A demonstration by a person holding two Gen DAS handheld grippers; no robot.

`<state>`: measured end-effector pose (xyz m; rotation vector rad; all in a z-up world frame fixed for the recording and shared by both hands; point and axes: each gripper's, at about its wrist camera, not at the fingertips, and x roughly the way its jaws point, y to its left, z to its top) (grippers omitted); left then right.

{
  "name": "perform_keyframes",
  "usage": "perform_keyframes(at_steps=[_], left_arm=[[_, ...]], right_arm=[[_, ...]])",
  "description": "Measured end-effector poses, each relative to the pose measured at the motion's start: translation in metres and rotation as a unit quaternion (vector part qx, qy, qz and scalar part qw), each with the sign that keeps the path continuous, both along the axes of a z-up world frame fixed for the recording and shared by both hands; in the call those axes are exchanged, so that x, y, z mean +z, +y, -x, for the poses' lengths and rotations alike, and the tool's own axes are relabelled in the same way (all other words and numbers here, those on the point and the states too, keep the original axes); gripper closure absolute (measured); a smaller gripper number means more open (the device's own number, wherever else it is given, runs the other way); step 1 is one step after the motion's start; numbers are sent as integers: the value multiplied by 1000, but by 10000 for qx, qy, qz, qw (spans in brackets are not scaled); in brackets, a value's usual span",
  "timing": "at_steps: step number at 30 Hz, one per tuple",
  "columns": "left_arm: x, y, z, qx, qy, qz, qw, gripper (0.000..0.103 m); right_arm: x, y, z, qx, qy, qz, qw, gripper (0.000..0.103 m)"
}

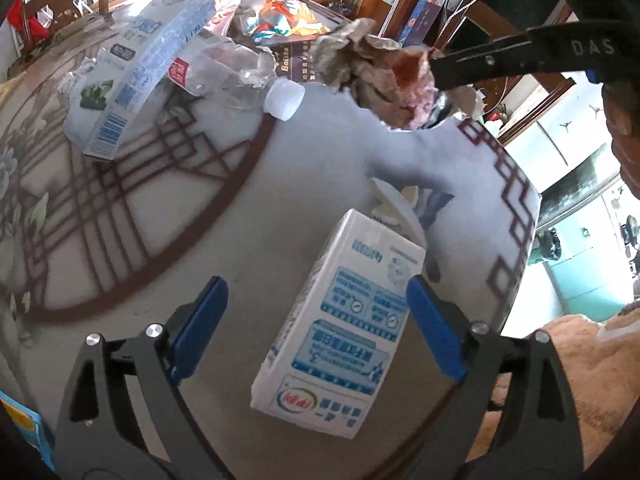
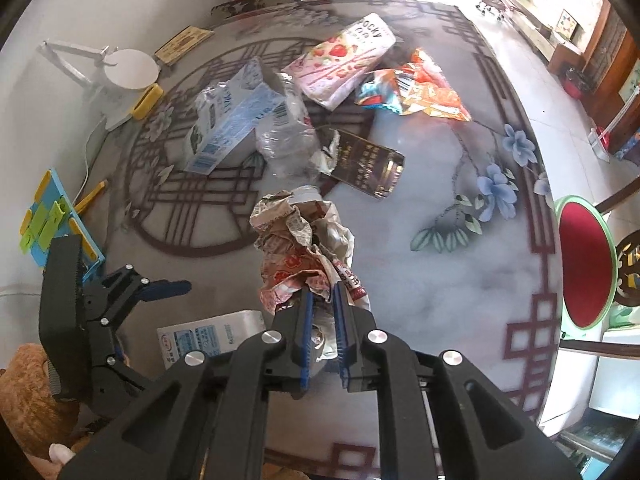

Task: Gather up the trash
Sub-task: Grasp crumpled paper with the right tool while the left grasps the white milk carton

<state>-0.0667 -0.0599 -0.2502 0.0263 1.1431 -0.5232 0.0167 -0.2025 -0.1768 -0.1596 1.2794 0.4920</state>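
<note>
A white milk carton with blue print [image 1: 344, 320] lies on the patterned table [image 1: 256, 200] between the blue pads of my left gripper [image 1: 316, 284], which is open and not pressing on it. The right wrist view shows the same carton [image 2: 212, 336] near the table's front edge, beside the left gripper [image 2: 160, 286]. My right gripper [image 2: 322, 288] is shut on a crumpled wad of wrappers [image 2: 304, 240], held above the table. The left wrist view shows that wad [image 1: 380, 76] hanging from the right gripper [image 1: 472, 68] at the upper right.
Further back lie a blue-white carton [image 2: 232, 128], a crushed clear bottle [image 2: 288, 140], a Pocky box [image 2: 344, 60], orange snack wrappers [image 2: 416, 92] and a dark flat packet [image 2: 368, 164]. A white lamp base [image 2: 128, 68] and a blue-yellow toy [image 2: 52, 216] stand left. A red stool [image 2: 584, 264] stands right.
</note>
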Motion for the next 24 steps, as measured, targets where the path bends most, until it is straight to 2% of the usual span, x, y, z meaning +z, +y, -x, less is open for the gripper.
perform_keyframes(at_steps=[6,7,8,9,11,15,19,24], left_arm=[[-2,-14,4,-201,-24,-103,9997,14],[-6,-17,6,-258,-15,-166,9995,22],[-8,-19,6,-278,15,-174,9995,36],[-11,-18,6,-249,86,-127,9996,41],[-11,-15,4,-113,149,38,9998,45],[-2,-5,-1,183,42,231,9996,46],[25,3,-14,567,-355,326,9972,46],[61,16,-33,1065,-845,378,9900,46]], right_arm=[[0,5,-2,-5,6,24,10000,91],[0,5,-3,-21,9,21,10000,91],[0,5,-4,-28,11,19,10000,91],[0,4,-5,-37,12,16,10000,91],[-1,3,-6,-52,27,14,10000,89],[2,-3,-7,-159,-27,-73,9998,89],[7,-8,-11,-296,-174,-132,9993,91],[15,-14,-15,-417,-288,-362,9981,96]])
